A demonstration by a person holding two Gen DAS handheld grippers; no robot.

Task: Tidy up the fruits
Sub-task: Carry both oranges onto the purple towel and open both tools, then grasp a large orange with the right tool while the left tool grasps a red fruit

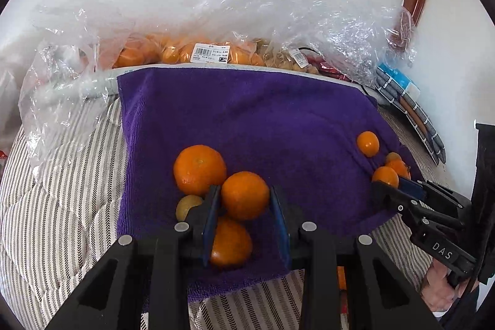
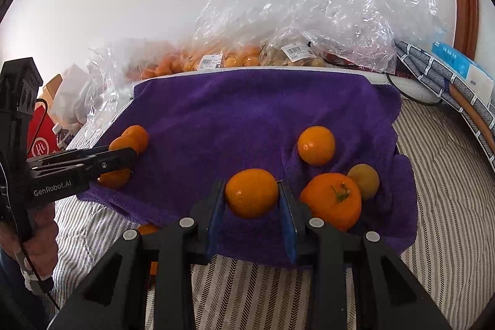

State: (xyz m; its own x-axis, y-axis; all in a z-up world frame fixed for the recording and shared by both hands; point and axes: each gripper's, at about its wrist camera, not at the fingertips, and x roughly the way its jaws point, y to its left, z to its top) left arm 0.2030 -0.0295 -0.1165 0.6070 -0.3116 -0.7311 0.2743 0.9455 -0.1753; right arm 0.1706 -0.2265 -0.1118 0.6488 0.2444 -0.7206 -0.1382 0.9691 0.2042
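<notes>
Purple terry cloth, a towel, lies spread over a striped quilt and carries the loose fruit. In the left wrist view the left gripper pinches a mandarin between its blue pads, low over the towel. A larger orange touches that fruit at its 10 o'clock, a further orange sits at its 6 o'clock, and a small yellowish-brown fruit lies at its 9 o'clock, beyond the left finger.

In the right wrist view the right gripper clamps another mandarin over the towel's near edge. A stemmed orange rests close at its 3 o'clock, a yellow-brown fruit touching that one, and a lone mandarin lies at the held fruit's 1 o'clock.

Clear plastic bags of fruit with price labels stand behind the towel's far edge, at 12 o'clock.
</notes>
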